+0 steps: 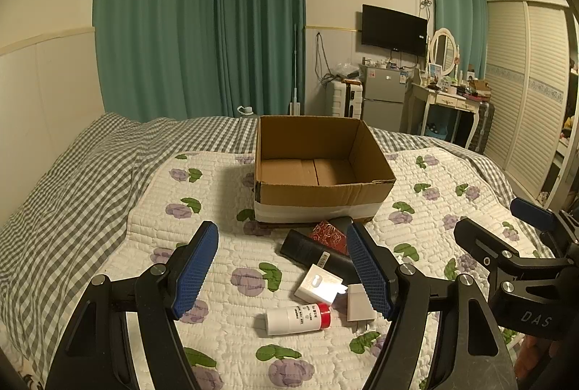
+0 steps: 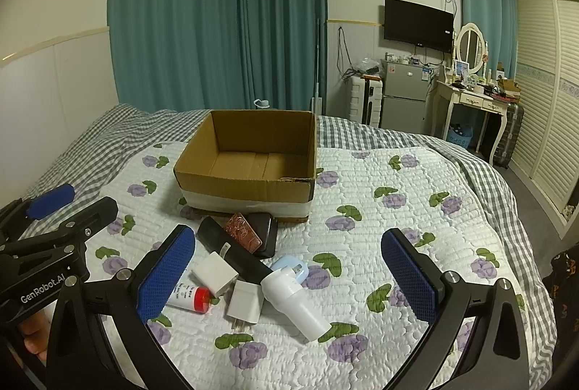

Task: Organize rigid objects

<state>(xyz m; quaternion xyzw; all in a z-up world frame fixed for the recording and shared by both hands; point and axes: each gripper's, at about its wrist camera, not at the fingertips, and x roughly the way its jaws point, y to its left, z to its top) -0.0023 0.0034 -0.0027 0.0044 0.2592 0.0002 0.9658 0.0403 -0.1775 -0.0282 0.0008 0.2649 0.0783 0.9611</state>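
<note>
Both the left gripper (image 1: 282, 267) and right gripper (image 2: 289, 270) hover spread and empty over the clutter before the cardboard box (image 2: 249, 187), where the white red-capped bottle (image 1: 298, 318) (light, stiff, probably slick) suits a mid-barrel pinch.

Your left wrist camera looks forward and down across the bed (image 1: 90, 173) from low over its near end; your right wrist camera sits just beside it, facing the same way. Both share the box (image 1: 318, 198) (image 2: 246, 187) and the clutter before it.
</note>
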